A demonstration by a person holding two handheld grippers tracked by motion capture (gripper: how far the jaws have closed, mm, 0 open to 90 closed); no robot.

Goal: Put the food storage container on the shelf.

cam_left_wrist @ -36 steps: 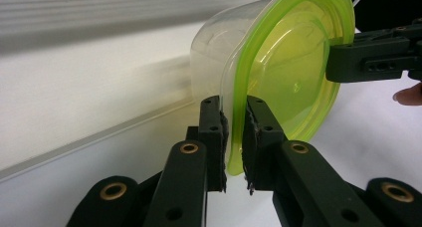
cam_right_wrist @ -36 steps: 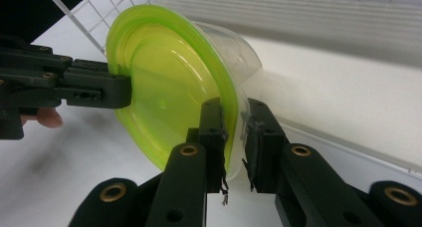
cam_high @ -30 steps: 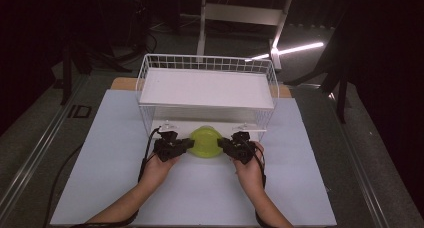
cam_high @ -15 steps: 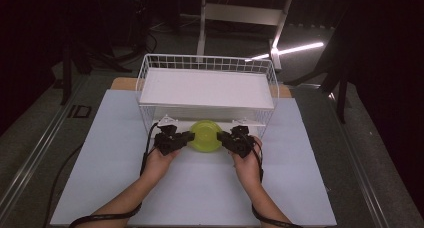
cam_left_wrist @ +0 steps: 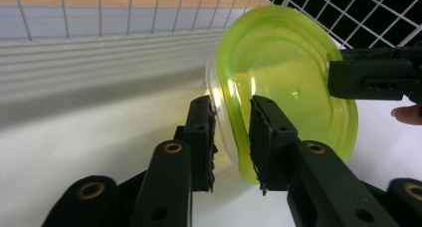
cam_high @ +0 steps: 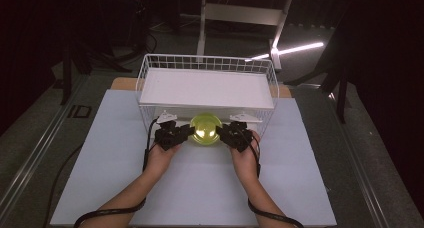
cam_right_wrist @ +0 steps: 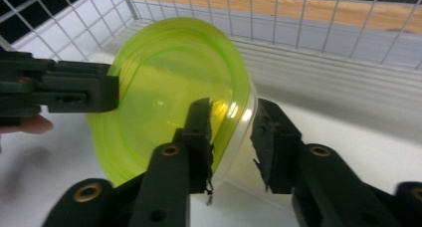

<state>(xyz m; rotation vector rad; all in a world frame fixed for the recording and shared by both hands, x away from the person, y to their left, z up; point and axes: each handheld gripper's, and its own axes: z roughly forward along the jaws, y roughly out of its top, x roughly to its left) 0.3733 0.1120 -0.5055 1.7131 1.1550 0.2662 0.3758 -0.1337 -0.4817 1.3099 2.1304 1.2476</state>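
A round container with a yellow-green lid point(cam_high: 205, 129) and a clear body is held on edge, tilted, between both grippers at the front wall of the white wire basket point(cam_high: 207, 63). My left gripper point(cam_high: 186, 133) grips its left rim. In the left gripper view, the left gripper point(cam_left_wrist: 231, 137) pinches the container's point(cam_left_wrist: 283, 72) rim, with the right gripper point(cam_left_wrist: 373, 77) across from it. My right gripper point(cam_high: 223, 133) holds the opposite side. In the right gripper view, the right gripper point(cam_right_wrist: 231, 132) is shut on the container point(cam_right_wrist: 164, 97) where lid meets clear wall, and the left gripper point(cam_right_wrist: 64, 90) is beyond.
The basket has a flat white floor point(cam_high: 205, 88) and stands on a pale mat point(cam_high: 200, 188) over the table. Its wire walls point(cam_left_wrist: 99, 13) rise close behind the container. Open mat lies to both sides of the hands.
Both grippers have carried the container away from the person, from the mat up to the basket's front wall, and it now sits higher and more tilted.
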